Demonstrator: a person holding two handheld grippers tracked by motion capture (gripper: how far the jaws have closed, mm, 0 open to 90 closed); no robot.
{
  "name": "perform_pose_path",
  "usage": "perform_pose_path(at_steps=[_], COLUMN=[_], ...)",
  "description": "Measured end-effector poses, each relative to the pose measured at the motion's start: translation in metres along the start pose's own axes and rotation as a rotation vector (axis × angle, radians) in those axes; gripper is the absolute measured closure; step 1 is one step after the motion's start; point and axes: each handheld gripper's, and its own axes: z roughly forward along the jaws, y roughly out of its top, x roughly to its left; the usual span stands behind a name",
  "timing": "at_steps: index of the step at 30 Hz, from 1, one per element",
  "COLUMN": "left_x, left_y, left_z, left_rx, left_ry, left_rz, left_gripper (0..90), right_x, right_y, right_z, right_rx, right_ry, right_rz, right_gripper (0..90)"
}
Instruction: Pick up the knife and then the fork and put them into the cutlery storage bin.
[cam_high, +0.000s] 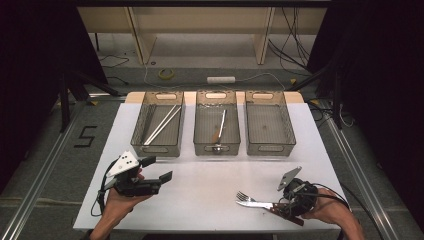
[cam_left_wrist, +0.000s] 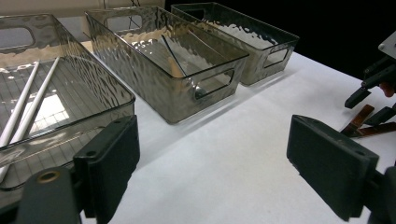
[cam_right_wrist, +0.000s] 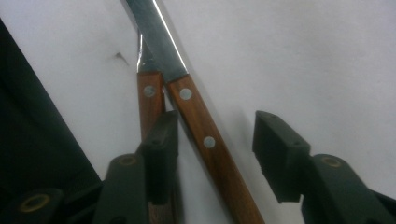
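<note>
Right gripper (cam_right_wrist: 212, 154) spread astride knife (cam_right_wrist: 205, 140), pads not pressing it; fork (cam_high: 245, 196) touching beside knife. Left gripper (cam_high: 150, 170) spread, empty, well left of knife.

A white table (cam_high: 210, 190) stands on grey floor (cam_high: 40, 150). At 12 o'clock beyond it, pale wooden shelf legs (cam_high: 142, 37), loose cables (cam_high: 295, 45), a yellow tape roll (cam_high: 166, 74) and a white bar (cam_high: 221, 79). Black curtains (cam_high: 30, 60) hang at 9 and 3. A black "5" (cam_high: 86, 136) marks the floor at 9
</note>
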Motion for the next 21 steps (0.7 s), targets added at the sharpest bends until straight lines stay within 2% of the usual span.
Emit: perform_pose_path(at_steps=[7, 13, 14, 21], left_x=[0.0, 0.0, 0.0, -0.0001], left_y=[0.0002, 0.0003, 0.0003, 0.0002], left_z=[0.0003, 0.0002, 0.0005, 0.0005], left_rx=[0.0, 0.0, -0.001, 0.001], left_ry=[0.002, 0.002, 0.003, 0.004], left_rz=[0.001, 0.002, 0.001, 0.004], left_gripper=[16.6, 16.6, 16.6, 16.7], right_x=[0.0013, 0.0026, 0.004, 0.0052], right_y=[0.0044, 0.0072, 0.0077, 0.0096], right_z=[0.0045, 0.0079, 0.0072, 0.0075], right_rx=[0.016, 0.031, 0.042, 0.048], right_ry=[0.01, 0.026, 0.025, 0.023], right_rz=[-0.051, -0.077, -0.07, -0.126], right_gripper=[59.5, 65.3, 65.9, 68.6])
